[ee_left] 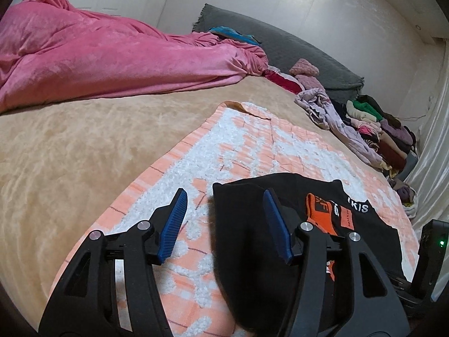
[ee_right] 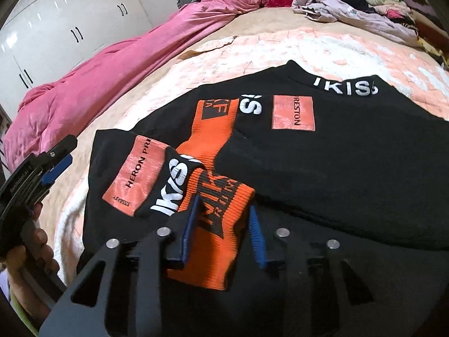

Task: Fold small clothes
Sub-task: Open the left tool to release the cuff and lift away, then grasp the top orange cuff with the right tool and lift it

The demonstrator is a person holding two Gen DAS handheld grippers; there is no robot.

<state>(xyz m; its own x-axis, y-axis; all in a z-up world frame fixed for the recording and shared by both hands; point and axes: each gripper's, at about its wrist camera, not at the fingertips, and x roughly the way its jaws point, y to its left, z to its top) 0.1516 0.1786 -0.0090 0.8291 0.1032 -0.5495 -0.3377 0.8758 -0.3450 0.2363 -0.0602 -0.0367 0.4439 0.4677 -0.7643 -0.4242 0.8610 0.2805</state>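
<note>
1. Right wrist view showed the black garment point(ee_right: 322, 168) spread on the peach-and-white blanket point(ee_right: 280, 47) across the bed, its orange ribbed cuff point(ee_right: 221, 224) lying nearest, long axis running away from the camera.
2. The right gripper point(ee_right: 221, 216) stood directly over that cuff, blue pads flanking it, jaws narrowed on the fabric.
3. The left gripper point(ee_left: 224, 219) hung half open and empty at the garment's left edge, one pad over black cloth.
4. The left needed a hold before folding.
</note>
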